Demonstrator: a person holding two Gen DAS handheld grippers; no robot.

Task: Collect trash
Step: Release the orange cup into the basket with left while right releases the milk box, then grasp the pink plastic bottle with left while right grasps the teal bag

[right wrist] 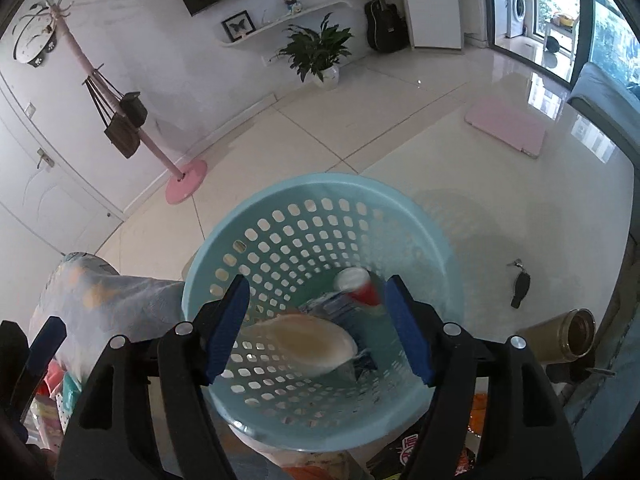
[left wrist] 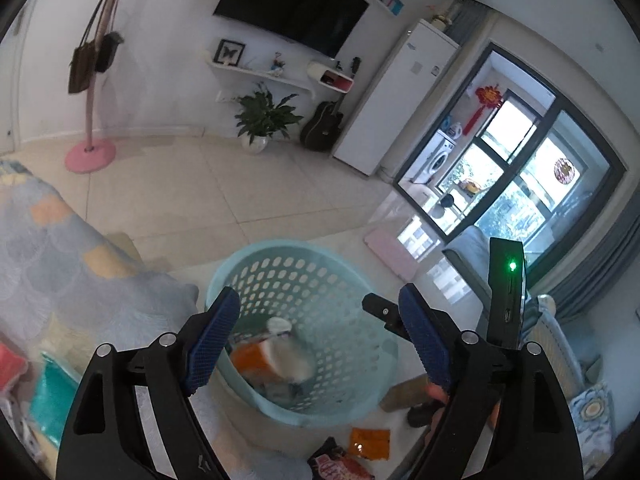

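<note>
A light blue perforated basket (left wrist: 352, 276) stands on the white table and also shows in the right wrist view (right wrist: 400, 204). Inside it lie a blurred orange and white cup (left wrist: 276, 360), a cream bowl (right wrist: 316, 344), a red cup (right wrist: 360, 286) and blue wrappers. My left gripper (left wrist: 320, 340) is open and empty above the basket's near rim. My right gripper (right wrist: 316, 324) is open and empty over the basket's mouth. An orange wrapper (left wrist: 370, 442) and a dark red snack bag (left wrist: 336, 466) lie on the table in front of the basket.
A gold can (right wrist: 564, 338) lies on its side at the right. A black key fob (right wrist: 520, 288) and a pink tablet case (right wrist: 506, 126) rest on the table. A patterned blanket (left wrist: 52, 248) covers the left. Beyond are tiled floor, a pink coat stand (left wrist: 90, 156) and a potted plant (left wrist: 262, 120).
</note>
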